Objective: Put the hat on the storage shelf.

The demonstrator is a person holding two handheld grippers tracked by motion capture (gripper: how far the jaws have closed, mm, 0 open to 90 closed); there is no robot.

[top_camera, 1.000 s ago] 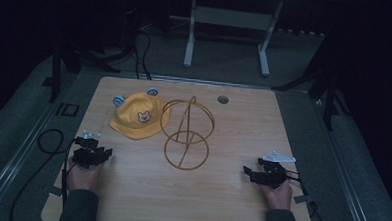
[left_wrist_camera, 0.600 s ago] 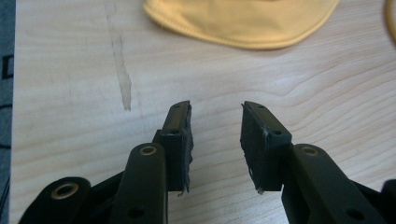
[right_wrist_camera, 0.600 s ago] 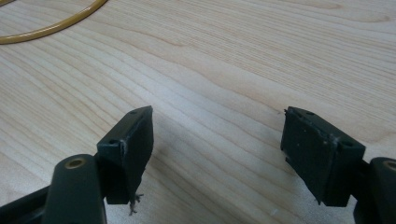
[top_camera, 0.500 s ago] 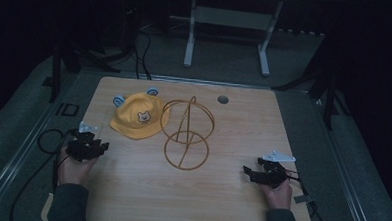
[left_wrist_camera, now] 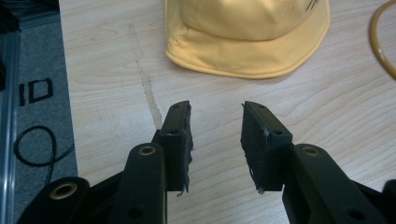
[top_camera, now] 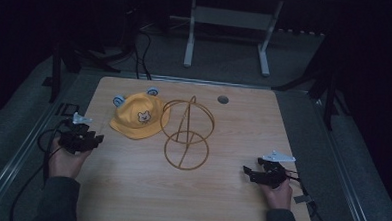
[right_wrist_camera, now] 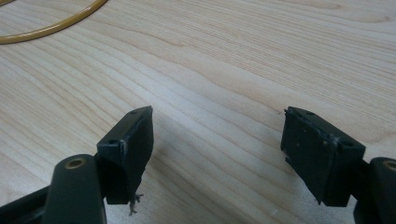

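A yellow child's hat with a bear face and blue ears lies on the wooden table, left of centre. Beside it stands a golden wire stand made of rings. My left gripper hovers above the table's left edge, open and empty, pointing toward the hat; its jaws stand a hand's width short of the brim. My right gripper rests low at the table's right front, open and empty, with a piece of the stand's base ring far ahead.
A small round hole sits in the tabletop at the back. Black cables trail off the left edge onto the grey floor strip. A metal frame stands behind the table.
My left gripper has risen and moved farther up the table's left edge, toward the hat. The right gripper has stayed put.
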